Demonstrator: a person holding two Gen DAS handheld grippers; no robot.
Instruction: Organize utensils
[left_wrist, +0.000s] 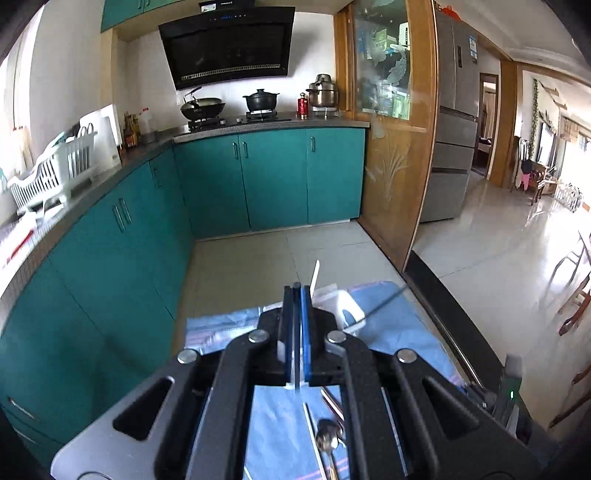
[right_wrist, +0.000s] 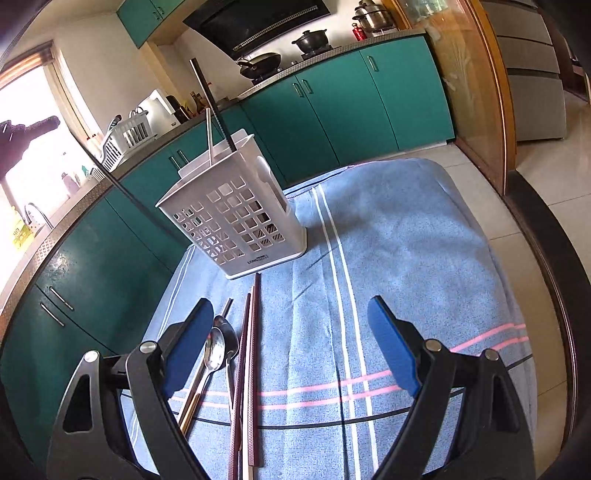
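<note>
A white slotted utensil holder (right_wrist: 236, 218) stands on a blue striped towel (right_wrist: 388, 258), with a black chopstick (right_wrist: 210, 99) and a white one (right_wrist: 209, 136) upright in it. Two spoons (right_wrist: 218, 350) and several dark red chopsticks (right_wrist: 247, 369) lie on the towel in front of it. My right gripper (right_wrist: 291, 332) is open and empty above the towel, its left finger beside the spoons. My left gripper (left_wrist: 297, 291) is shut on a thin pale chopstick (left_wrist: 296, 369), raised above the towel (left_wrist: 391, 325). The holder (left_wrist: 345, 306) and a spoon (left_wrist: 327, 435) show below it.
Teal kitchen cabinets (left_wrist: 277, 177) run along the left and back, with a stove, pots and a white dish rack (left_wrist: 55, 173) on the counter. A wooden sliding door (left_wrist: 391, 147) and a tiled floor (left_wrist: 480, 251) lie to the right.
</note>
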